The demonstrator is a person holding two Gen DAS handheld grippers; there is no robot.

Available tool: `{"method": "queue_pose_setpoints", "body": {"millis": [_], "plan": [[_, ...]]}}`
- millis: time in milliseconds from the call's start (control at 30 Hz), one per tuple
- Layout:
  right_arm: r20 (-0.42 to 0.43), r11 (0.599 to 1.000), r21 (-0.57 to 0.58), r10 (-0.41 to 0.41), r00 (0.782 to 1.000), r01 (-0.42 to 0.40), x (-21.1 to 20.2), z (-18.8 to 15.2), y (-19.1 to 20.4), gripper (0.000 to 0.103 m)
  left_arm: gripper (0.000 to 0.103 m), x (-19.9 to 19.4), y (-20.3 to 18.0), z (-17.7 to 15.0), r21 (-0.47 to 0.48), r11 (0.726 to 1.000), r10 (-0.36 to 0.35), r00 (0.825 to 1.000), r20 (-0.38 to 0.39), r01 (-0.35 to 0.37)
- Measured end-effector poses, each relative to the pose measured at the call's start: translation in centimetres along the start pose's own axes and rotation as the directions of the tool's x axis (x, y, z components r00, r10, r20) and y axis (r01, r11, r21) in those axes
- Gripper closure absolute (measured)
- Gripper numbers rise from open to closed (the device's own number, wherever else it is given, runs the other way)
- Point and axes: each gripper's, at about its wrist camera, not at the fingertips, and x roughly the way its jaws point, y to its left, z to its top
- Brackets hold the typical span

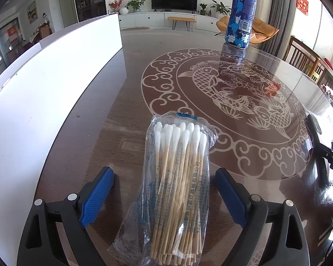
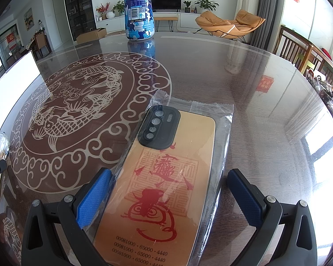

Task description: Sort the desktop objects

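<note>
Sorting in hand, judged at the pick-or-release stage for 2 items. Left gripper spread wide, pads clear of the swab packet lying flat between them, just near-side of the fish medallion and right of the white board. Right gripper also released around the bagged phone case, left pad just beside the wrapper, touching or not unclear, right pad apart; case just right of the medallion. Blue bottle upright beyond it. Next, probably: closing squarely on each item, or lifting away.

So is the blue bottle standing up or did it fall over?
Standing up. The blue bottle sits on its base on the glass table, its reflection right under it.
</note>
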Motion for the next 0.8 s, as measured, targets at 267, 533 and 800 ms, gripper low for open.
{"method": "queue_pose_setpoints", "body": {"millis": [267,533,800], "plan": [[0.0,1.0,0.0,0.0,1.0,0.0,0.02,0.01,0.03,0.0,0.009,0.06,-0.05,-0.06,0.005,1.0,0.002,1.0,-0.002,-0.002],[0.0,1.0,0.0,0.0,1.0,0.0,0.03,0.02,0.04,0.0,0.008,0.05,-0.09,-0.12,0.007,1.0,0.004,1.0,-0.003,-0.004],[0.0,1.0,0.0,0.0,1.0,0.0,0.03,0.01,0.03,0.0,0.008,0.05,-0.1,-0.11,0.007,1.0,0.005,1.0,-0.003,-0.005]]}}
